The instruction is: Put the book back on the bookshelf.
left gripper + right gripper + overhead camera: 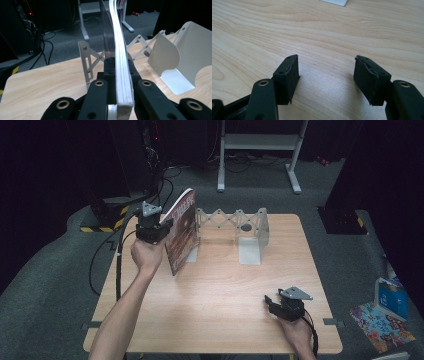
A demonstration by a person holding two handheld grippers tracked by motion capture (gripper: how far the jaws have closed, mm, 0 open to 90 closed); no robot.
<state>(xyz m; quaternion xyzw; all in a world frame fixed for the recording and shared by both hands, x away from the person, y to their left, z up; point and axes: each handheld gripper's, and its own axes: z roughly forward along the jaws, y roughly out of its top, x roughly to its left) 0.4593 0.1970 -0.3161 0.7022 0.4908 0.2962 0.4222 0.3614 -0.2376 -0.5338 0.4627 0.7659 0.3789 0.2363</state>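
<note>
A thin magazine with a dark red cover stands nearly upright over the table's back left, just left of a white expanding book rack. My left gripper is shut on the magazine's edge; the left gripper view has its white page edges clamped between the black jaws, with the rack's white end plate to the right. My right gripper rests low over the table's front right, open with nothing between its pads.
The wooden table has bare room across its middle and front. A white metal stand is on the floor behind. Colourful books lie on the carpet at the right. Cables trail off the table's left side.
</note>
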